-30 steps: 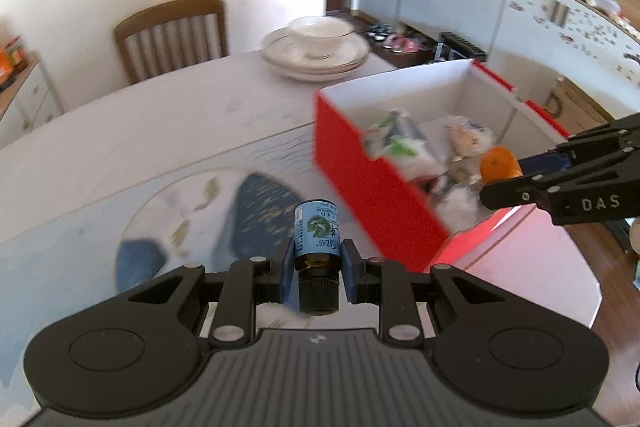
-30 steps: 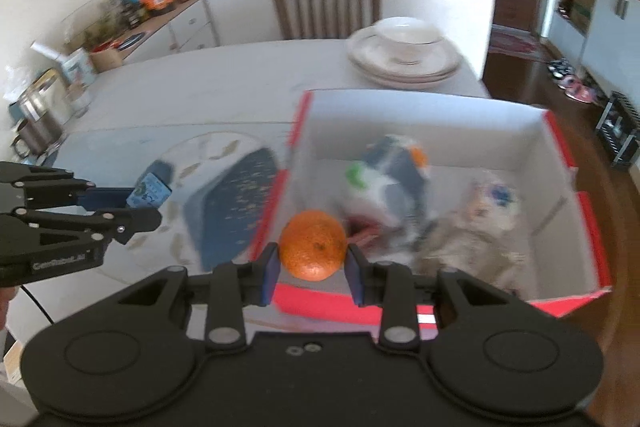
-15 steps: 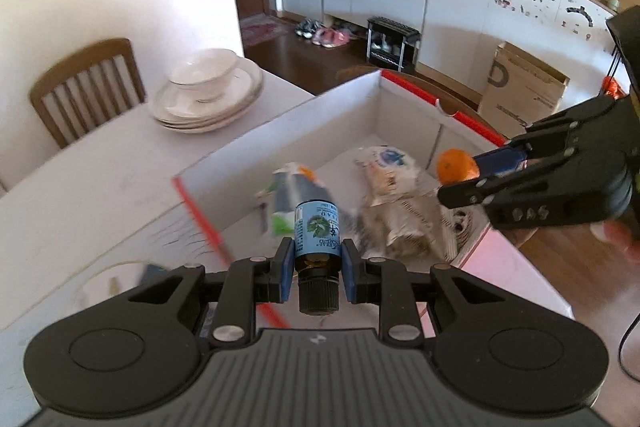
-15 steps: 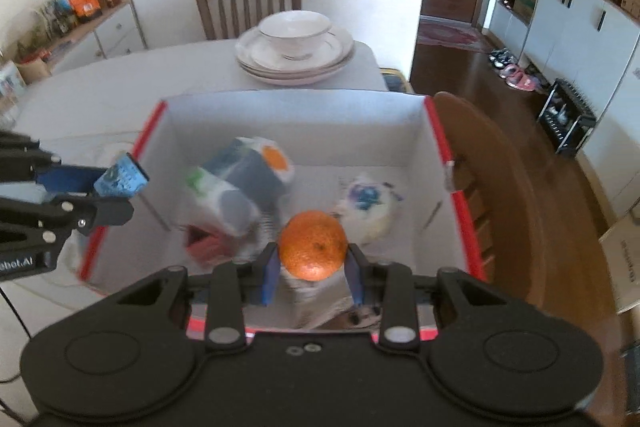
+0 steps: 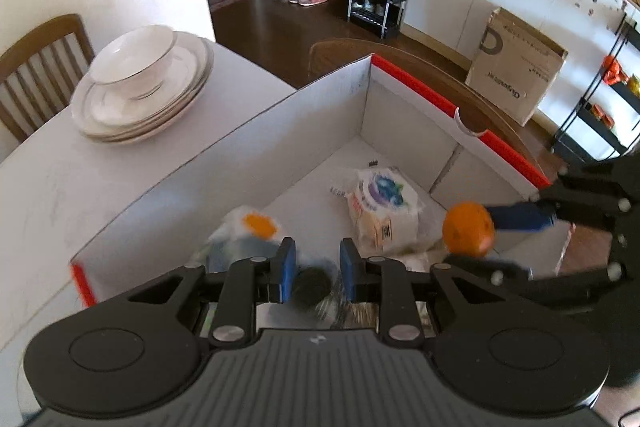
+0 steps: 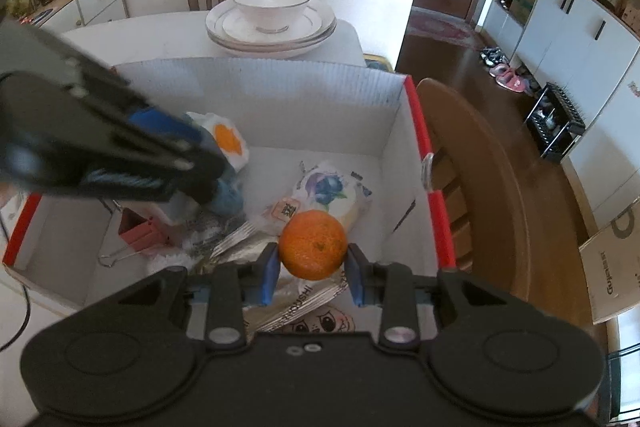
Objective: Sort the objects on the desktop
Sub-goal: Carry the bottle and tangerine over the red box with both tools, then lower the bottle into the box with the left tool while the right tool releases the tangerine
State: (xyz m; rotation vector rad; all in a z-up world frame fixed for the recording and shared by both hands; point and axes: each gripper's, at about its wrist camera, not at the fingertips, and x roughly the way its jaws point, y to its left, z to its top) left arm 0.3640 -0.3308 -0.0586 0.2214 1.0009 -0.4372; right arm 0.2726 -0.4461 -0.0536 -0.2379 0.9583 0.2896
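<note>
Both grippers are over the red-edged white box (image 5: 256, 131), which also shows in the right wrist view (image 6: 416, 131). My left gripper (image 5: 314, 269) is open; the small dark bottle (image 5: 311, 286) shows blurred as a dark cap just below its spread pads. My right gripper (image 6: 312, 273) has its pads slightly apart from the orange (image 6: 313, 244), which sits between them over the box. The orange (image 5: 468, 229) and right gripper (image 5: 520, 239) also show in the left wrist view. The left gripper (image 6: 176, 155) shows blurred in the right wrist view.
The box holds snack packets (image 6: 328, 189), a packet with an orange spot (image 5: 256, 227), a red binder clip (image 6: 140, 231) and foil wrappers. Stacked plates with a bowl (image 5: 140, 83) stand behind the box. A wooden chair (image 6: 472, 163) is at the box's right side.
Both grippers moved further over the box. My left gripper opened and the bottle dropped from between its pads. My right gripper's pads have parted around the orange.
</note>
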